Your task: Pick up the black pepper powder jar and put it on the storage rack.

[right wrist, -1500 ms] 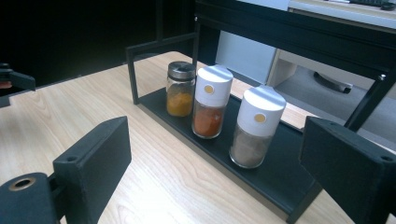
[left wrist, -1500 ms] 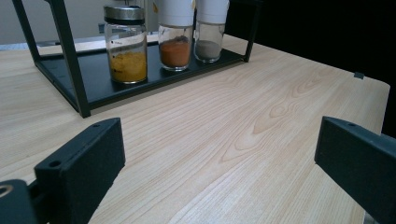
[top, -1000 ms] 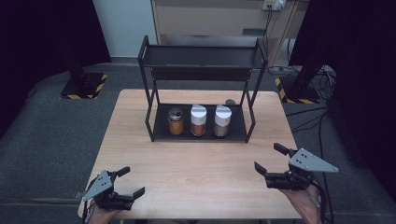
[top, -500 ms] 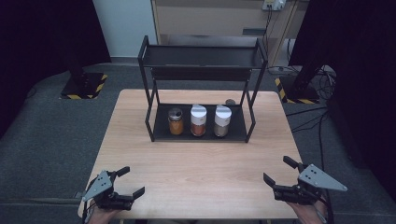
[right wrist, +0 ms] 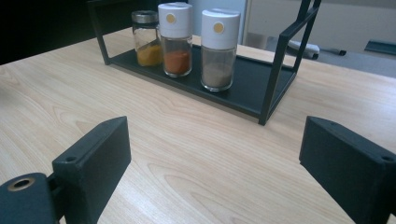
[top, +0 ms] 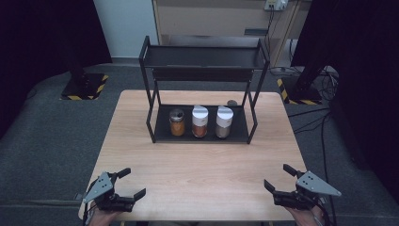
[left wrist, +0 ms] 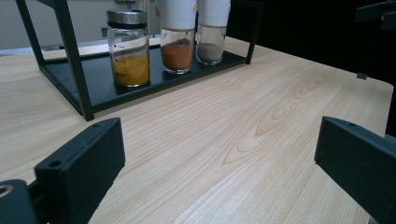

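On the bottom shelf of the black rack (top: 202, 131) I see three spice jars standing in a row, close side by side. The yellow jar (top: 177, 122) with the silver lid is at the left end of the rack. The orange jar (top: 200, 121) with the white cap is in the middle. The grey jar (top: 224, 122) with the white cap is at the right end. All three stand straight up. The top shelf of the rack looks bare. The rack stands on the far half of the wooden table (top: 202, 165). My left gripper (top: 128, 185) is well in front of the rack, at the near left corner of the table, and its jaws are spread wide with nothing in them. My right gripper (top: 277, 176) is also well in front of the rack, at the near right corner, and its jaws are spread wide with nothing in them too. Both grippers point toward the rack, and both are far from the jars. A small dark thing (top: 232, 102) lies on the table just behind the rack, but I cannot tell what it is.
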Available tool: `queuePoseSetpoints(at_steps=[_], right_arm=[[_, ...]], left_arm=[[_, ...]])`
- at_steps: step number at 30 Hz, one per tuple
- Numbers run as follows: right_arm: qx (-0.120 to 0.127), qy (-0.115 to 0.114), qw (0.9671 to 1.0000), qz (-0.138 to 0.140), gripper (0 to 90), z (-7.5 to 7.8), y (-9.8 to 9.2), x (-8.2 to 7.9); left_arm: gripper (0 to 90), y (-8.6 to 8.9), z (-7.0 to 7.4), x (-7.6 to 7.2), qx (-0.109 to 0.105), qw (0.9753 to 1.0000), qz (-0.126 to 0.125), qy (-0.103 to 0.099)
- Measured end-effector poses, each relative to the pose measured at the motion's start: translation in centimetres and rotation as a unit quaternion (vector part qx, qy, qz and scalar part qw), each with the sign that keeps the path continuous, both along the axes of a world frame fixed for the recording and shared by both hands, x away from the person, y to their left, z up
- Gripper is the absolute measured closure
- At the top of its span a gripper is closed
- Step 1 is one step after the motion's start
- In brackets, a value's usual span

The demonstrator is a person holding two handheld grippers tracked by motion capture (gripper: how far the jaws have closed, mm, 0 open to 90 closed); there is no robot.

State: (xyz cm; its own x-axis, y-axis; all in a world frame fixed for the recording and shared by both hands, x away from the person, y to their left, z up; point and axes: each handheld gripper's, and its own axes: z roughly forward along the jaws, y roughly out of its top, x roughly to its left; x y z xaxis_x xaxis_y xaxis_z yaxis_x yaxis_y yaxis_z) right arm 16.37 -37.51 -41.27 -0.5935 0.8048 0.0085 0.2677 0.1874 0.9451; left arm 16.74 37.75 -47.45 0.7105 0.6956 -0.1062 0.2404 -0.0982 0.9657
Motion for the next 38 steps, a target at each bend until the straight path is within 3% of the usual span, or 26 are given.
queuePoseSetpoints(at_steps=[14,38], right_arm=[[-0.006,-0.013,0.9999,-0.002,9.1,-1.1,0.1,-0.1],[-0.014,-0.010,0.9997,-0.015,9.1,-1.6,0.0,0.0]], left_arm=[[0.9,0.0,0.0,0.0,0.001,1.0000,-0.001,-0.002],[0.9,0.1,-0.2,-0.2,-0.002,0.9999,0.008,-0.010]])
